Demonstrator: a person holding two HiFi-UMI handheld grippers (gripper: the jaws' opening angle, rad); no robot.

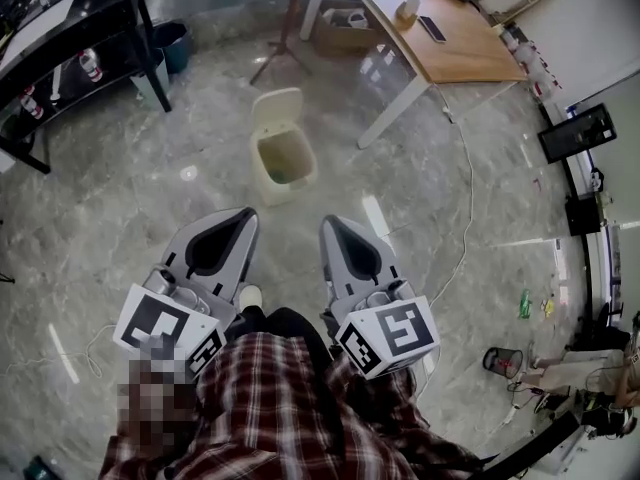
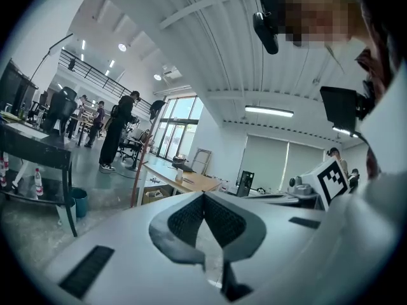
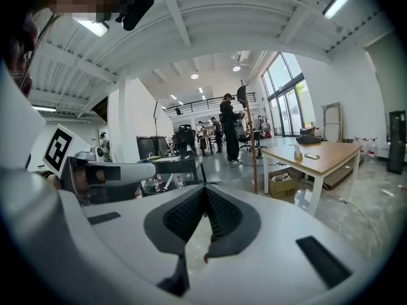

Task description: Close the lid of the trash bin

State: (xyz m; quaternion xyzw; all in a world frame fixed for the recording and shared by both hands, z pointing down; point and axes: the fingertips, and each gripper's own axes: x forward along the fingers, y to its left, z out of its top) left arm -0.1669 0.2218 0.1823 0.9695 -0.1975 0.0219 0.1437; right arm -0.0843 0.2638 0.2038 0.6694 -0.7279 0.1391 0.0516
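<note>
Right now my left gripper (image 1: 243,218) (image 2: 204,199) has its jaws pressed together, tips meeting with nothing between them. My right gripper (image 1: 332,224) (image 3: 203,192) is the same: jaws together, empty. I hold both low and side by side, a little apart, just ahead of my plaid shirt (image 1: 300,408). Neither touches anything.

Beyond them, roughly in line with the gap between the two, the trash bin (image 1: 285,163) stands on the marble floor (image 1: 150,188), clear of both grippers. Its lid (image 1: 276,108) is up, tipped back at the far side, and the inside is open to view. Farther off to the right stands a wooden table (image 1: 445,43) with a cardboard box (image 1: 345,26) under it. A black shelf (image 1: 60,28) stands at the left, and a cable (image 1: 466,198) trails across the floor.
</note>
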